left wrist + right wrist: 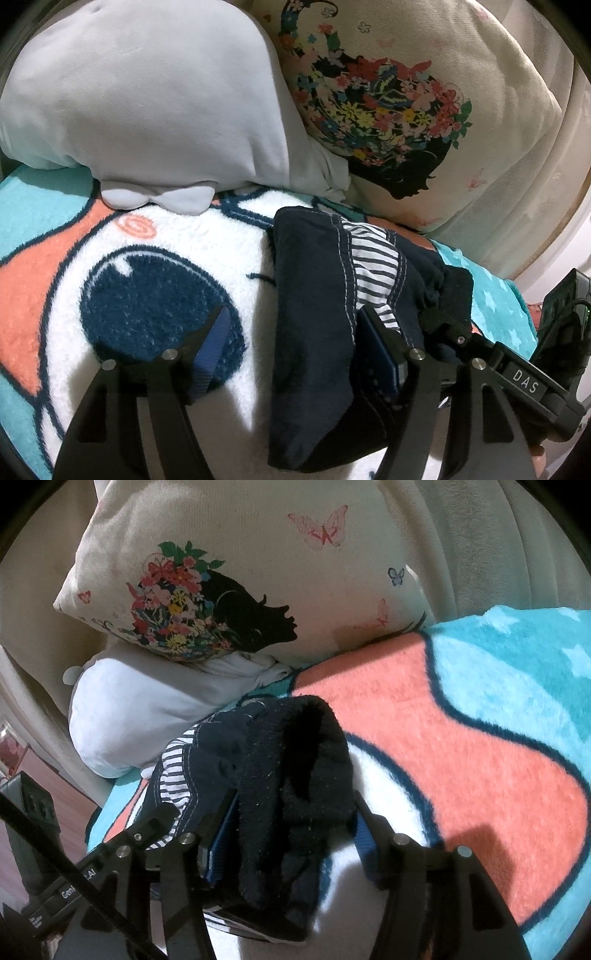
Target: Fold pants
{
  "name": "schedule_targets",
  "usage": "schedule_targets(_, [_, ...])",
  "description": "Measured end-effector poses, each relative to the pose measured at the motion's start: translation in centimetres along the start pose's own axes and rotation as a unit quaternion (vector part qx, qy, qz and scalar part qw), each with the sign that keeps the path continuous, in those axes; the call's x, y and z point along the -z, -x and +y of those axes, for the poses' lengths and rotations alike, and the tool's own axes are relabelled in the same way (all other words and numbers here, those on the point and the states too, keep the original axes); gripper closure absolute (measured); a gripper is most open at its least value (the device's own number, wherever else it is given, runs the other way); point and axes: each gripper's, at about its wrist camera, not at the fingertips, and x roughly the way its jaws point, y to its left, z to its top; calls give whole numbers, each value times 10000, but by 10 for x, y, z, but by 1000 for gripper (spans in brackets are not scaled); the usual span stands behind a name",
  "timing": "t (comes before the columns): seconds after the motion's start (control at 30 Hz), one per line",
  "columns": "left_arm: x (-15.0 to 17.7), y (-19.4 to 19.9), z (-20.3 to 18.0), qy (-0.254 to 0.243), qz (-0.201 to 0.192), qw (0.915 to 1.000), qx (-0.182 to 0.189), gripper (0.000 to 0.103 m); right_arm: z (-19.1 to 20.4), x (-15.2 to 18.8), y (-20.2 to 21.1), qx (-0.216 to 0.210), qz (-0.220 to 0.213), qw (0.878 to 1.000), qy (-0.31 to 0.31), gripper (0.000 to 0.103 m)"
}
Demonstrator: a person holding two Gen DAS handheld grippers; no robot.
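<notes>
Pants (pixel 314 314) bunched in a narrow dark heap on blanket (pixel 155 236), near its far end, just short of floral pillow (pixel 406 122) and grey pillow (pixel 147 92). Dark navy cloth w/ pale topstitching; striped lining (pixel 373 266) showing at what looks like waistband. In right wrist view, fleecy black inner side (pixel 295 775) rolled outward, so prob. lined pants, thicker than plain cotton.

Left gripper (pixel 295 347): released, jaws apart, straddling heap. Left pad on blanket, clear of cloth; right pad against or under a fold, not pinching. Right gripper (pixel 291 823): also released, jaws apart w/ fleecy roll between them; cannot tell if pads brush cloth, but no squeeze visible. Both grippers close together, at neighbouring parts of same heap.

Handling, as judgement: soft, limp, light; no stiffness, so will sag and drape from any pinch pt. Fleece side grippy, likely to cling to fuzzy blanket and drag rather than slide; lift before moving, don't push. Multi-layer bulk means a pinch may catch only top layer.

Where to hold: waistband edge, near stitched seam beside lining; firmest, thickest part, least likely to slip. One gripper per waistband corner, pull apart to spread flat before any fold. Avoid grabbing mid-roll fleece: just drags lump. Leg ends not visible; buried or out of frame.
</notes>
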Motion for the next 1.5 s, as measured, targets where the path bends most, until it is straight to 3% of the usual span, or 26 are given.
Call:
schedule_targets(0.33, [-2, 0, 1, -5, 5, 10000, 4, 29, 0, -2, -2, 0, -10, 10000, -27, 39])
schedule_targets(0.73, [-1, 1, 3, 32, -4, 10000, 48, 27, -13, 4, 46, 398, -1204, 9910, -424, 34])
schedule_targets(0.83, [-1, 4, 4, 93, -84, 9999, 107, 27, -4, 2, 57, 686, -1303, 9887, -292, 33])
schedule_targets(0.93, [-1, 12, 6, 164, -274, 9994, 150, 27, 18, -7, 75, 491, -1451, 9882, 52, 33])
schedule_targets(1.1, [0, 29, 16, 418, -627, 9967, 292, 27, 48, -32, 59, -811, -676, 9940, 289, 33])
schedule_targets(1.17, [0, 33, 19, 498, -706, 9957, 333, 27, 54, -40, 38, -1070, -298, 9935, 259, 33])
schedule_targets(1.33, [-1, 29, 20, 560, -598, 9961, 322, 27, 31, -52, -9, -1017, 255, 9941, -265, 35])
schedule_targets(1.5, [2, 25, 20, 540, -557, 9964, 333, 27, 1, -50, 0, -724, 113, 9957, -573, 40])
